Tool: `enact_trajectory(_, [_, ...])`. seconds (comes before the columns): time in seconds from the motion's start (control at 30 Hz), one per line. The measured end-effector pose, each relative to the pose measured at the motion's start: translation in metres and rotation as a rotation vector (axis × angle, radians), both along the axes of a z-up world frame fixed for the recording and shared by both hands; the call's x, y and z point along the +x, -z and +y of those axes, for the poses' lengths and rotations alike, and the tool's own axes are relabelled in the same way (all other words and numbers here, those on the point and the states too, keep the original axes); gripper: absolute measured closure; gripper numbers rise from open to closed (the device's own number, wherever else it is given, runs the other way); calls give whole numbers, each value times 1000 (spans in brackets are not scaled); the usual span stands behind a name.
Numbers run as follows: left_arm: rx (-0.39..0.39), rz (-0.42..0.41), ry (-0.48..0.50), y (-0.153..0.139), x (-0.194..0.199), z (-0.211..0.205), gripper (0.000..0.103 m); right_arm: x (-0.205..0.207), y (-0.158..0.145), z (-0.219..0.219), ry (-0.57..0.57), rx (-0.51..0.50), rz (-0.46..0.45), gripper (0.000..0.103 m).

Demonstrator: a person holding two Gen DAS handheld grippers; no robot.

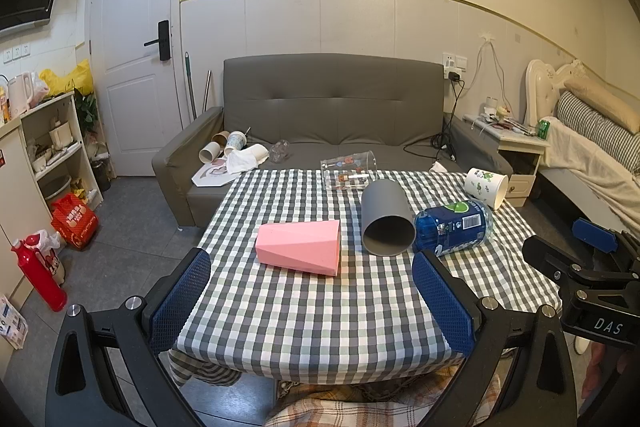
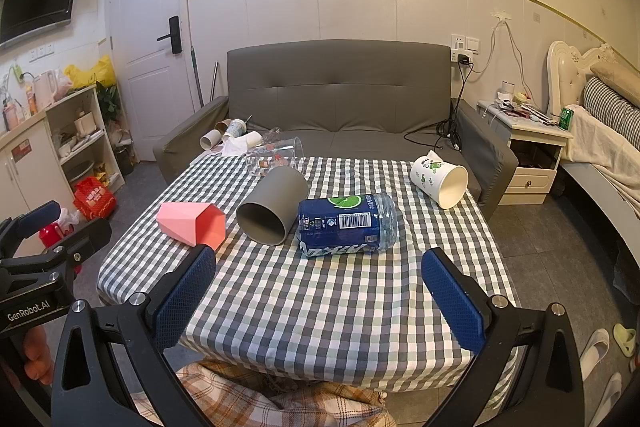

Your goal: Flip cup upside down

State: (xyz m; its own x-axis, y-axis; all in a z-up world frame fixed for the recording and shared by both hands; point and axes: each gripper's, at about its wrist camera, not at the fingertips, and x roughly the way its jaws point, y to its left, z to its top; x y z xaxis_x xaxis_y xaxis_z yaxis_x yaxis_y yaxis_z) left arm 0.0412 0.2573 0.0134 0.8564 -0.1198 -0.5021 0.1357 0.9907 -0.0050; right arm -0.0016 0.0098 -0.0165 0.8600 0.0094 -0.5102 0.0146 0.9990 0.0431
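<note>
Several cups lie on their sides on the checked table (image 1: 304, 311) (image 2: 320, 299). A pink faceted cup (image 1: 299, 247) (image 2: 192, 221) lies at the left. A grey cup (image 1: 386, 219) (image 2: 274, 205) lies with its mouth toward me. A blue-labelled clear cup (image 1: 454, 227) (image 2: 346, 225) lies beside it. A clear glass (image 1: 350, 169) (image 2: 276, 153) and a white paper cup with green print (image 1: 486, 187) (image 2: 440, 179) lie farther back. My left gripper (image 1: 312, 267) (image 2: 60, 231) is open and empty, before the pink cup. My right gripper (image 2: 320, 263) (image 1: 568, 251) is open and empty, before the blue cup.
A grey sofa (image 1: 332, 115) (image 2: 340, 103) stands behind the table with paper cups and cloth on its left seat. A shelf unit (image 1: 56, 147) and a red bottle (image 1: 40, 275) are at the left. A nightstand (image 2: 528, 143) and bed are at the right.
</note>
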Motion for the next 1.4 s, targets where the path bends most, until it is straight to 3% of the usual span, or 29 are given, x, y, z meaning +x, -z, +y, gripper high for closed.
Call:
enact_trajectory(0.8, [5, 17, -5, -5, 1, -1, 0, 1, 10, 7, -18, -4, 18, 0])
enact_trajectory(0.87, [11, 40, -7, -2, 4, -2, 0, 3, 10, 5, -21, -5, 25, 0])
enact_trajectory(0.9, [17, 51, -6, 16, 7, -7, 0, 3, 11, 5, -21, -4, 26, 0])
enact_trajectory(1.2, [63, 81, -3, 6, 33, -22, 0, 36, 3, -36, -54, -31, 29, 0])
enact_trajectory(1.4, [43, 119, -13, 2, 75, -39, 0, 91, -23, -90, -87, -57, 46, 0])
